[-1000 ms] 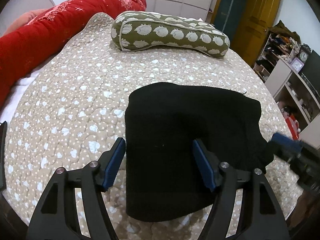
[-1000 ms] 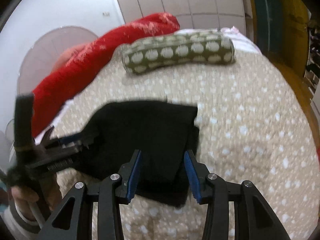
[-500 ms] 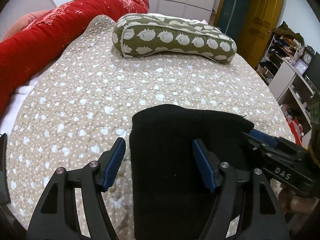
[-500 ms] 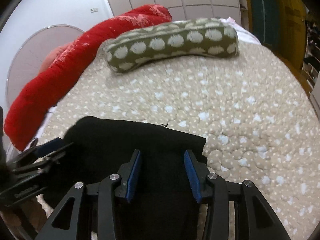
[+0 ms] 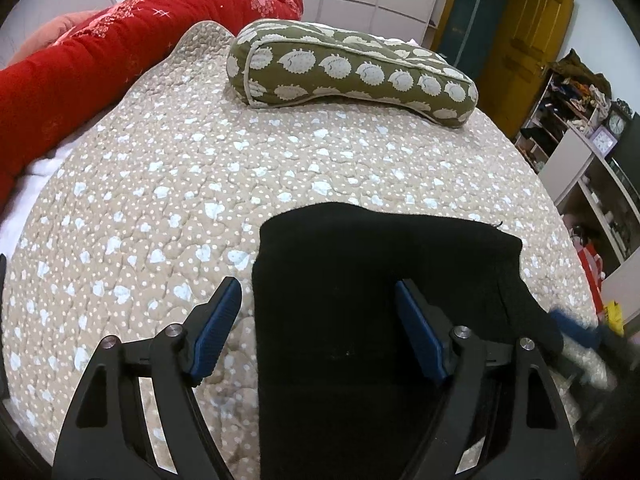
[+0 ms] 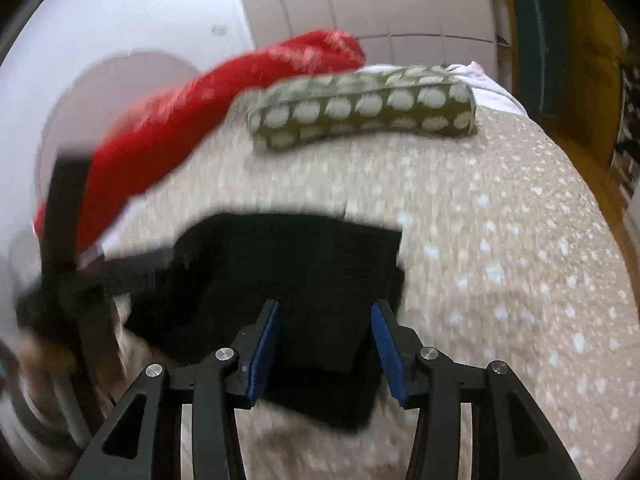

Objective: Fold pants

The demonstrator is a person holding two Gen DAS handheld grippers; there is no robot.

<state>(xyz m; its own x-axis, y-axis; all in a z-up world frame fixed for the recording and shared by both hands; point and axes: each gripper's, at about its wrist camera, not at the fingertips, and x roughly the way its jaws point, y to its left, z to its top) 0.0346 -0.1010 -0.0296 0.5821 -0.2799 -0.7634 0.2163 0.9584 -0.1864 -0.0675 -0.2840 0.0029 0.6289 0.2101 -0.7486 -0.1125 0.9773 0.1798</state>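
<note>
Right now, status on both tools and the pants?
Left tool open, nothing held. Right tool open, above the pants. Pants folded, flat on the bedspread. Pillow far back, not in the way.

Bare quilt (image 5: 168, 184) ahead; pillow (image 5: 352, 72) at far edge

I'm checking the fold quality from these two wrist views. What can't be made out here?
- Black pants, near edge: left wrist view, cut off by the frame bottom and the left gripper.
- Fold layers: right wrist view, motion-blurred.
- Right gripper contact with the pants: unclear, blurred.
</note>
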